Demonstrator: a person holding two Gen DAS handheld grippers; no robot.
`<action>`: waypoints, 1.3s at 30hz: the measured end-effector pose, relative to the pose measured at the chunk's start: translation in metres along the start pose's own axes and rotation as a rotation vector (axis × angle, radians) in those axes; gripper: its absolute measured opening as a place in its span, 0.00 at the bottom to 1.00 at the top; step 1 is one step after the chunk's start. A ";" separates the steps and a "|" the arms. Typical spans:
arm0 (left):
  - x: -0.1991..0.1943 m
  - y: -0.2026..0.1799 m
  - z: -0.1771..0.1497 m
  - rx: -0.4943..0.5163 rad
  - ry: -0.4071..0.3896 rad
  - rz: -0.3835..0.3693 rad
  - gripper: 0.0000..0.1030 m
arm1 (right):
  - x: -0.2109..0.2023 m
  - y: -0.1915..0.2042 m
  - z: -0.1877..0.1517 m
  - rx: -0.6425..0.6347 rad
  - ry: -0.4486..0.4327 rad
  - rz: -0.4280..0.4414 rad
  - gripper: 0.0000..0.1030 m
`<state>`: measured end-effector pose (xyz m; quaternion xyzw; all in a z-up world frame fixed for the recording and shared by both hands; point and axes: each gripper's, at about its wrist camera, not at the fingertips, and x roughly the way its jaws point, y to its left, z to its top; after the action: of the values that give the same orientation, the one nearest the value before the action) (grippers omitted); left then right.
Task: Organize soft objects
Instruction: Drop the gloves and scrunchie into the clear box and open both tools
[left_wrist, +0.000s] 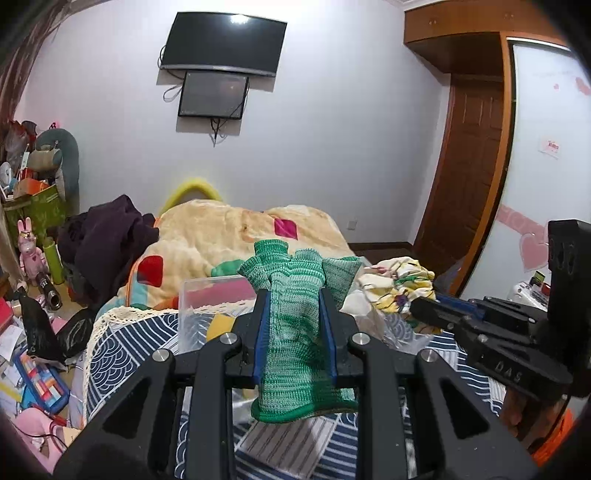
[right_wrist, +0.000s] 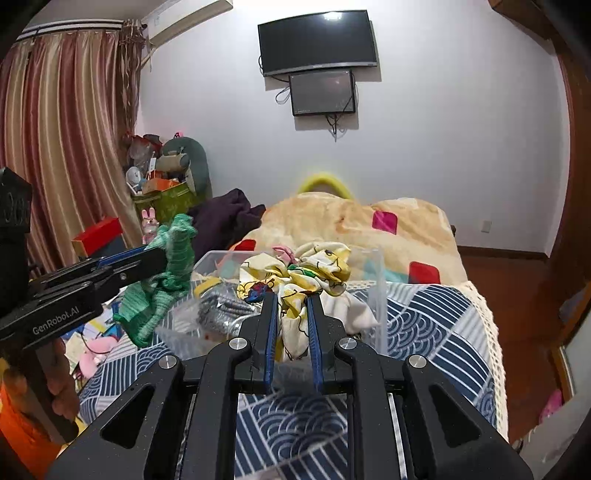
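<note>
My left gripper (left_wrist: 293, 295) is shut on a green knitted glove (left_wrist: 295, 332), which hangs from its jaws above the bed; it also shows in the right wrist view (right_wrist: 162, 284) at the left. My right gripper (right_wrist: 291, 299) is shut on a yellow and white patterned cloth (right_wrist: 303, 273), held over a clear plastic box (right_wrist: 378, 295). The same cloth (left_wrist: 399, 284) and the right gripper (left_wrist: 424, 310) show at the right of the left wrist view. The clear box (left_wrist: 207, 295) stands behind the glove there.
The bed has a blue and white patterned cover (right_wrist: 436, 325) and a cream blanket with coloured patches (right_wrist: 369, 221). Dark clothes (left_wrist: 107, 236) lie at its left. Clutter and toys (left_wrist: 33, 258) fill the floor at the left. A wooden door (left_wrist: 469, 162) stands at the right.
</note>
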<state>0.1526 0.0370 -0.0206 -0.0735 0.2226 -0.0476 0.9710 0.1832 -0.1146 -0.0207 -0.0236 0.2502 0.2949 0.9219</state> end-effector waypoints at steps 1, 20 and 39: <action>0.006 0.000 0.001 -0.002 0.008 0.002 0.24 | 0.005 0.002 0.000 -0.003 0.010 0.002 0.14; 0.083 0.005 -0.024 -0.002 0.195 0.015 0.53 | 0.049 0.001 -0.019 -0.060 0.187 0.006 0.34; -0.033 -0.007 -0.004 0.004 -0.004 -0.012 0.65 | -0.041 0.002 0.001 -0.049 -0.004 -0.029 0.45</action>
<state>0.1207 0.0332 -0.0094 -0.0731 0.2203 -0.0538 0.9712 0.1539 -0.1345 -0.0007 -0.0493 0.2405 0.2874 0.9258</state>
